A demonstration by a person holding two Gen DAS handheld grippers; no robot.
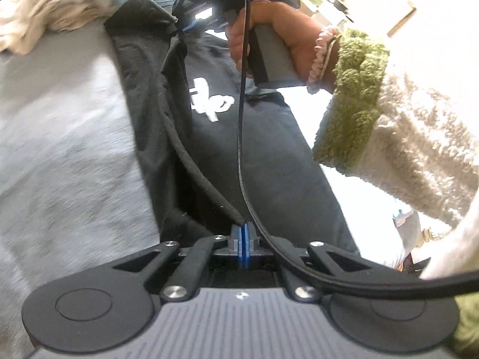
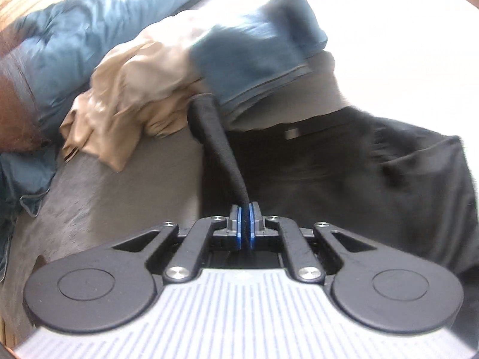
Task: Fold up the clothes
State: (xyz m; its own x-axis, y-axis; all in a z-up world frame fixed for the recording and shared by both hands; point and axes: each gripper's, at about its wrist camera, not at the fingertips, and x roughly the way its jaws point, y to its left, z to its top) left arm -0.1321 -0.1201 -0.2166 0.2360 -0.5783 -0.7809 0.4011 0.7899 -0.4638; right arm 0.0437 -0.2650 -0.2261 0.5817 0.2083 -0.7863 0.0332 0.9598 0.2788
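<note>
The left gripper point(image 1: 245, 229) is pinched on an edge of the black garment point(image 1: 263, 149); the right gripper point(image 2: 245, 209) is clamped on another edge of it. The garment lies partly lifted over the grey surface point(image 1: 60, 134). I judge a fold is underway; next, carry both edges across evenly. The beige cloth point(image 2: 125, 89) crowds the far side.

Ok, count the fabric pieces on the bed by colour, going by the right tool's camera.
Black: 1, the black shirt
Beige: 1, the crumpled beige garment
Blue: 2, the folded blue garment and the shiny blue cover
Total: 4
</note>
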